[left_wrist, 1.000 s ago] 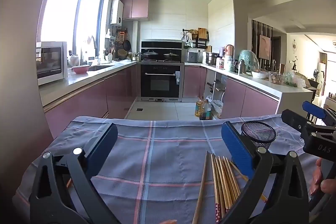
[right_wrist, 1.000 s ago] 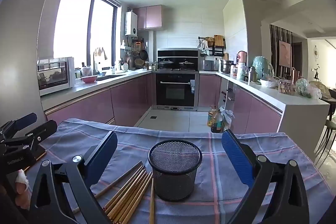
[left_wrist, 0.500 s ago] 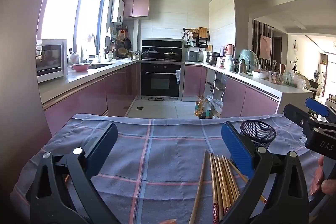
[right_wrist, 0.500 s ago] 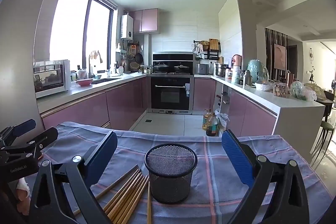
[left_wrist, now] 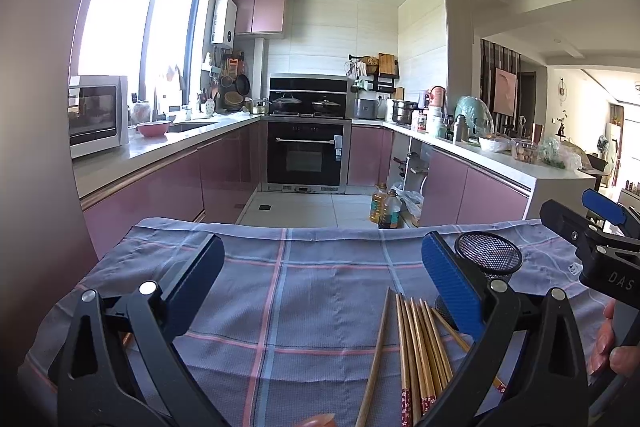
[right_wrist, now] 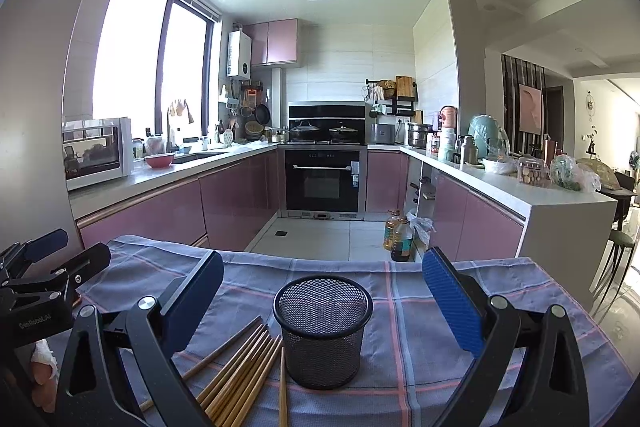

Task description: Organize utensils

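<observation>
Several wooden chopsticks (left_wrist: 416,351) lie in a loose bundle on the blue checked cloth (left_wrist: 300,279), just left of a black mesh holder (left_wrist: 488,259). The right wrist view has the chopsticks (right_wrist: 240,367) low and left of the upright, empty-looking mesh holder (right_wrist: 323,331). My left gripper (left_wrist: 320,287) is open above the cloth, the bundle near its right finger. Open too, my right gripper (right_wrist: 320,303) hovers with the holder centred between its fingers, not touching. Each gripper shows at the other view's edge: right gripper (left_wrist: 592,239), left gripper (right_wrist: 44,279).
The cloth-covered table (right_wrist: 480,291) ends at a far edge (left_wrist: 320,227), beyond which lies a kitchen floor with oil bottles (left_wrist: 386,205). Pink cabinets and counters run left (left_wrist: 160,183) and right (left_wrist: 500,183). A person's fingers (left_wrist: 612,351) hold the right tool.
Both views have lifted and pulled back slightly, so the chopsticks and holder sit a little lower in frame. Nothing on the cloth has moved; both grippers stay open.
</observation>
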Demonstrator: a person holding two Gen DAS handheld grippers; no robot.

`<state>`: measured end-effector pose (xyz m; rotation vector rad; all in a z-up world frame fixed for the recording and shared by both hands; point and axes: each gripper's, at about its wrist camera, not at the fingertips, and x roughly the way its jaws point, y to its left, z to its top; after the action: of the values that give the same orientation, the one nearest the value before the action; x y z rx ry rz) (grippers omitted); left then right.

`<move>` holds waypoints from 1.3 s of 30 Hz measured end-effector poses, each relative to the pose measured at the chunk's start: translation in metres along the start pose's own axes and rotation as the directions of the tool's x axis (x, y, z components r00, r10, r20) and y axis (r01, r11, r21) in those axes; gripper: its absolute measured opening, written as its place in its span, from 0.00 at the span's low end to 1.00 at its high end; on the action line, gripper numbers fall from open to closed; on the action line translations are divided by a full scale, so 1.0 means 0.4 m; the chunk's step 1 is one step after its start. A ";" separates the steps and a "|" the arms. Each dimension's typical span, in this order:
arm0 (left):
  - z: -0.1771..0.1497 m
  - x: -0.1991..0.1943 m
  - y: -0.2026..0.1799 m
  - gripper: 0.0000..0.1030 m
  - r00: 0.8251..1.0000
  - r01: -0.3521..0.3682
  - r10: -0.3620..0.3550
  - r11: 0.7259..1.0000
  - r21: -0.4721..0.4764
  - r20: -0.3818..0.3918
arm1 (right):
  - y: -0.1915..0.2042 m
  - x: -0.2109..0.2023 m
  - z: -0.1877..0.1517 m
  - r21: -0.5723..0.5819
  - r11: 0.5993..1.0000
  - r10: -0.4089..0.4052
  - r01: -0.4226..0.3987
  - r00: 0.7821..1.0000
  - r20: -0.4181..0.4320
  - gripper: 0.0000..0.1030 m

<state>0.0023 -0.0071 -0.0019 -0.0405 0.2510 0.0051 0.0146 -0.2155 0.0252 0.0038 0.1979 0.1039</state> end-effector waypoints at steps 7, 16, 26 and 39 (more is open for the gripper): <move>0.003 0.000 0.005 0.94 1.000 0.007 -0.007 1.000 0.000 0.003 | 0.000 -0.002 -0.002 -0.001 1.000 0.000 0.000 1.000 -0.002 0.94; 0.005 -0.007 0.010 0.94 1.000 0.010 -0.010 1.000 -0.001 0.009 | 0.005 -0.004 0.001 -0.002 1.000 -0.001 0.001 1.000 0.000 0.94; 0.004 0.001 0.014 0.94 1.000 0.016 -0.016 1.000 0.002 0.008 | 0.008 0.000 0.007 -0.009 1.000 -0.001 0.001 1.000 -0.002 0.94; -0.002 0.001 0.007 0.94 1.000 0.018 -0.018 1.000 0.007 0.008 | 0.010 -0.006 0.000 -0.009 1.000 -0.009 0.009 1.000 0.010 0.94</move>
<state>0.0024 -0.0044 -0.0029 -0.0360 0.2426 -0.0136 0.0120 -0.2118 0.0258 -0.0058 0.1874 0.0960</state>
